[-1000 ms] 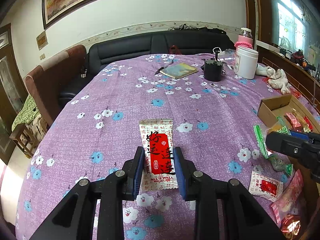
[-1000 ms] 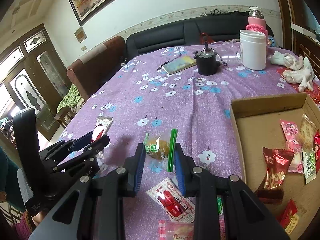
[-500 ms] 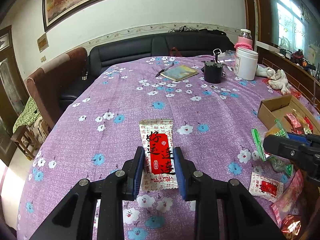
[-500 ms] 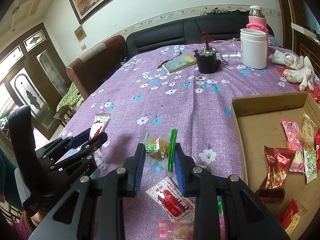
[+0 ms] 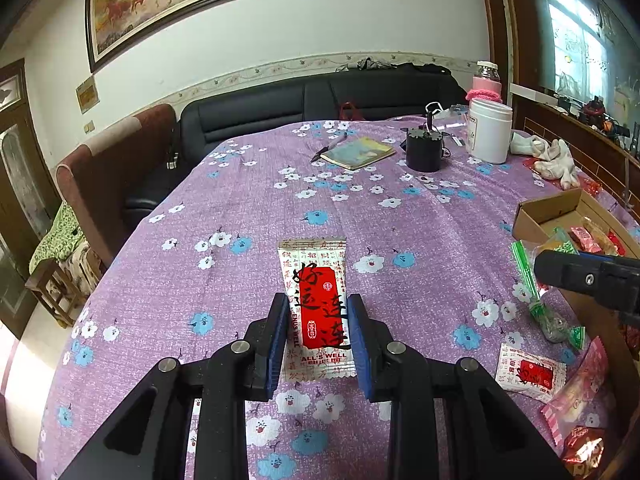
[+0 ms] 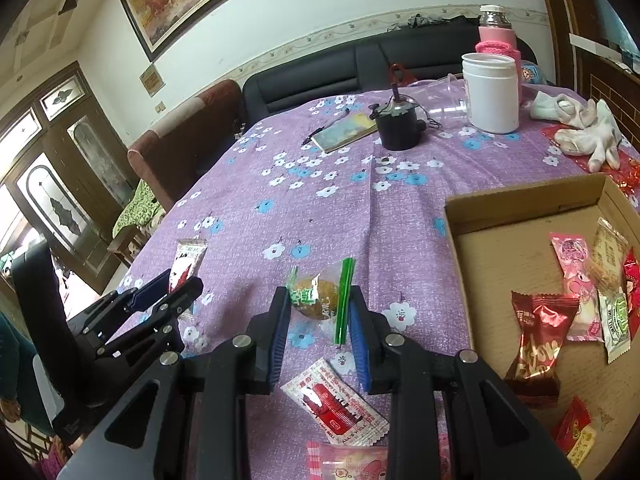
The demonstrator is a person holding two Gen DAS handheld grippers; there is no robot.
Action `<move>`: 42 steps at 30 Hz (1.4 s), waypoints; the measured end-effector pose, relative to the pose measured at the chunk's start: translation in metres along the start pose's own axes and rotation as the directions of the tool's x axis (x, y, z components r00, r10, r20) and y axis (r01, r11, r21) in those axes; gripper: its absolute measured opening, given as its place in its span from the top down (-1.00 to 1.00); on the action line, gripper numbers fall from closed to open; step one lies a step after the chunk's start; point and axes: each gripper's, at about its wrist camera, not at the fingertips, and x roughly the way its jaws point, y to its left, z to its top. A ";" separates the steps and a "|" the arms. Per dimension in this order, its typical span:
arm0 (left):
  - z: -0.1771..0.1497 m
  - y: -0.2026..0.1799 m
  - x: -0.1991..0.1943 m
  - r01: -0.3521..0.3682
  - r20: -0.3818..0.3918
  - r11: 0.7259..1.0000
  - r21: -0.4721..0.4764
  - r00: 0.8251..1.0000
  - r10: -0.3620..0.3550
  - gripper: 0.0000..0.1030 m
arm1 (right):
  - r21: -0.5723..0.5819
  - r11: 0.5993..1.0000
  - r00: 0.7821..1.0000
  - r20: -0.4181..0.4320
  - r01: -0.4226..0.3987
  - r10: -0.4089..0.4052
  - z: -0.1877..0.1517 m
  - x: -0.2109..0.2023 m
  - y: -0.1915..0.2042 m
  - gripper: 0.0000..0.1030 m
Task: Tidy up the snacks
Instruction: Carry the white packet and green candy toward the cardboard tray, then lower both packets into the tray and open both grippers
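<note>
Nothing has shifted: left tongs clench red-and-white sachet, right tongs clench clear-wrapped sweet, both lifted for cardboard box.

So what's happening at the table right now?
A person is sorting snacks with a tool in each hand. The left tool grips a red and white packet; the right tool grips a clear wrapped snack with a green strip. The cardboard box already holds several snacks, and more packets lie loose on the purple tablecloth.
</note>
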 end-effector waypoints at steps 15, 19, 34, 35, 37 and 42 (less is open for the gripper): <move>-0.001 -0.002 -0.001 -0.003 0.006 1.000 0.013 1.000 0.003 0.40 | 0.047 0.999 0.999 0.028 0.019 -0.020 0.007 -0.011 -0.016 0.47; -0.001 -0.004 -0.001 -0.002 0.005 1.000 0.016 1.000 0.002 0.40 | 0.090 0.995 0.998 0.053 0.036 -0.041 0.013 -0.020 -0.031 0.47; 0.006 -0.033 -0.019 0.172 -0.046 0.985 0.031 0.984 -0.170 0.41 | 0.399 0.908 0.981 0.082 0.130 -0.177 0.026 -0.062 -0.148 0.47; 0.006 -0.038 -0.022 0.181 -0.049 0.983 0.040 0.983 -0.179 0.41 | 0.411 0.902 0.980 0.082 0.132 -0.181 0.026 -0.063 -0.151 0.47; 0.010 -0.051 -0.030 0.218 -0.067 0.974 0.056 0.974 -0.215 0.41 | 0.436 0.889 0.978 0.074 0.142 -0.192 0.024 -0.067 -0.162 0.47; 0.020 -0.095 -0.054 0.327 -0.103 0.939 0.104 0.943 -0.316 0.41 | 0.466 0.873 0.979 0.060 0.147 -0.197 0.022 -0.069 -0.175 0.47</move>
